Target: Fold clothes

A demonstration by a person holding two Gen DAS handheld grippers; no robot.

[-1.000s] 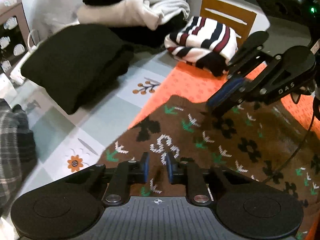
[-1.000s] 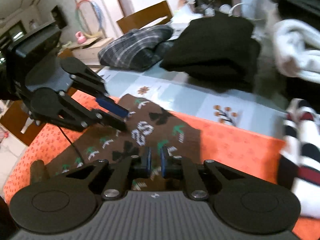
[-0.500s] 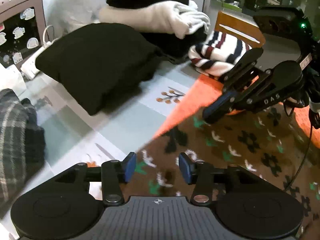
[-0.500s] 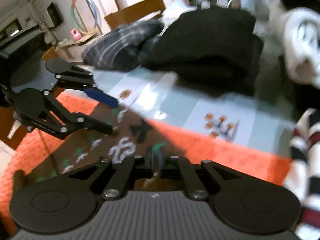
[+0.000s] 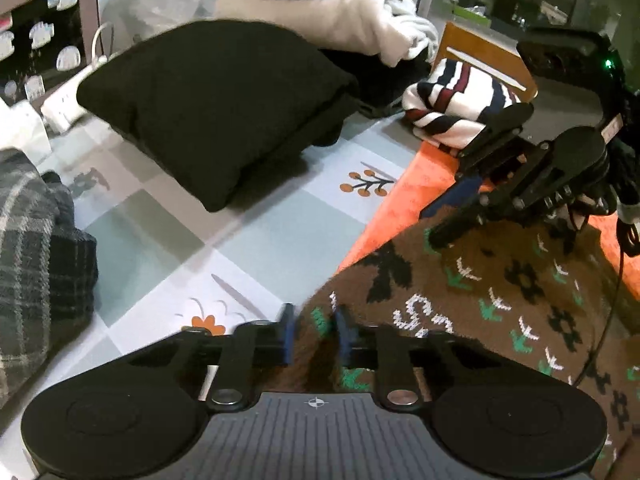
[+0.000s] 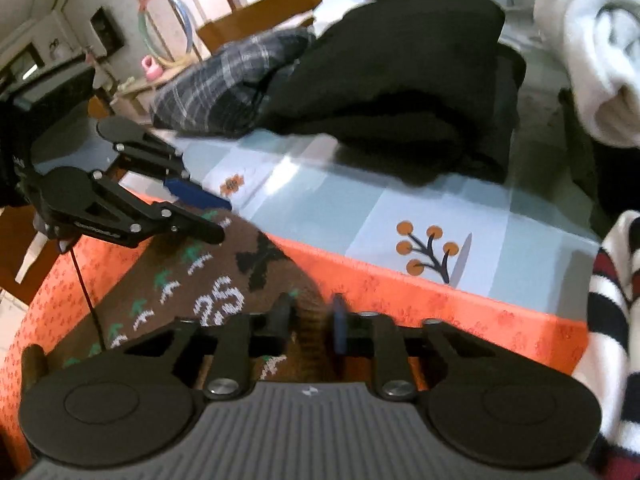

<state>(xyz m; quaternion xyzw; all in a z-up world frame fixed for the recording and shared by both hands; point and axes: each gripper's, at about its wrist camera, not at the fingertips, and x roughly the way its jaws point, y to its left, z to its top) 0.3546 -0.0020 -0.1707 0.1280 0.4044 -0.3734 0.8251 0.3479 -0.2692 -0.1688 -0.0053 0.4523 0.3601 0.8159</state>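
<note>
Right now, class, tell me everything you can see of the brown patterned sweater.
The brown patterned sweater looks like a thick knit, with black flower shapes, green and white arrow marks and white figures reading "25". It lies on an orange cloth, its near corner reaching toward the tiled tablecloth. Its edge sits between the closing jaws of the left tool and the opening jaws of the right tool.

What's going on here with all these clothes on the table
A person is folding laundry with a handheld gripper in each hand. Both work the far edge of a brown patterned sweater lying on an orange cloth. The left gripper is closing with the sweater's corner between its fingers; the right gripper is opening with fabric between its fingers too. Beyond them sit a folded black garment, a plaid one, a striped one and a white one.
</note>
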